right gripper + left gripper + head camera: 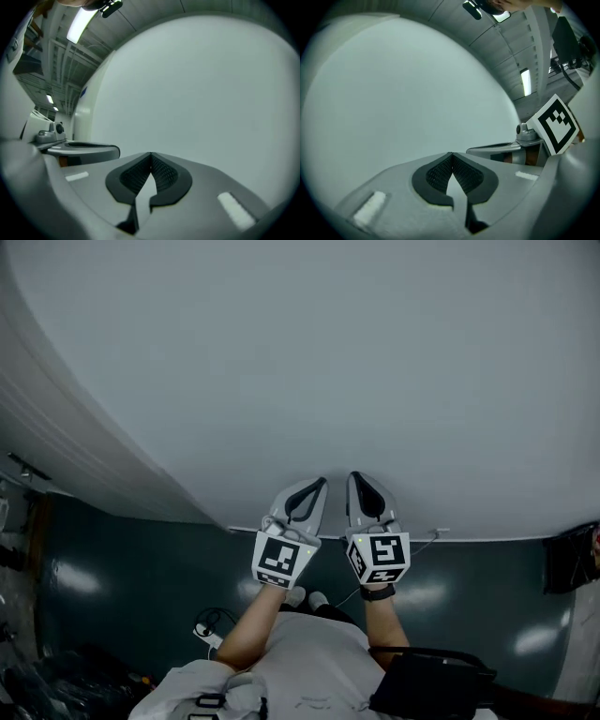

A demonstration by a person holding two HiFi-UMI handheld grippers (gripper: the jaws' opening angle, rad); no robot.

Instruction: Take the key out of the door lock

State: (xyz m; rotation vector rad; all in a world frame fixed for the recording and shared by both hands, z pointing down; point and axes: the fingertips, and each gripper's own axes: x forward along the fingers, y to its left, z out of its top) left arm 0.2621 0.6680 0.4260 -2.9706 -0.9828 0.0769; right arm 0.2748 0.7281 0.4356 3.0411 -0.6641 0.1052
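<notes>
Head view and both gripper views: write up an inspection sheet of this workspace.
surface: plain white wall fills the view ahead of both grippers
job's things: nothing seen
clutter: dark items on the floor at lower left, too dim to name; black object at the person's right side
grippers: left gripper shut, nothing between its jaws; right gripper shut, nothing between its jaws; the two are side by side, pointing at the wall
cables: white cable on the floor by the left arm
surroundings: dark green floor; ceiling light overhead
</notes>
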